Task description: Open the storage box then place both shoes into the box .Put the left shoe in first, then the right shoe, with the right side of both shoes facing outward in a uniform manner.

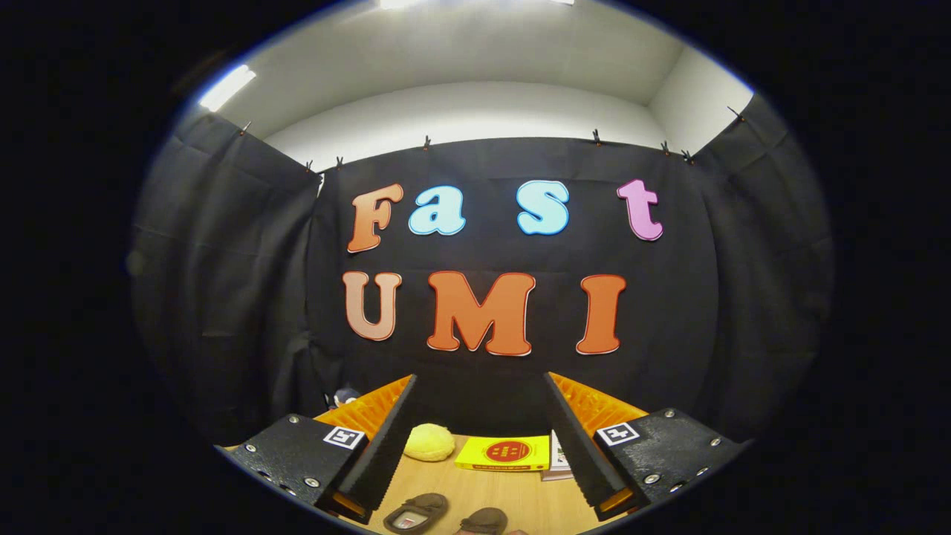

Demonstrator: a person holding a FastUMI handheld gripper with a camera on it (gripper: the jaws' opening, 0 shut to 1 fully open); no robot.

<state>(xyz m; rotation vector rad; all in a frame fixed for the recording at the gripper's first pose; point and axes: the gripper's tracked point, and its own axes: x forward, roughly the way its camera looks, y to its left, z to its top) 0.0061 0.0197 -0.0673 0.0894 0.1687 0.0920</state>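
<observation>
Holding gripper (479,446) wide open, empty, raised over table (520,498). Two brown shoes (416,511) (483,520) lie below, between fingers. You'd likely find them light, soft; pinch firmer heel collar. Storage box unidentified.

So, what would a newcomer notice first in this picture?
First the open claw, its two fingers spread wide and gripping nothing. Between them, on the wooden table, a fluffy yellow ball lies beside a flat yellow box. Nearer the camera, two brown shoes lie side by side.
</observation>
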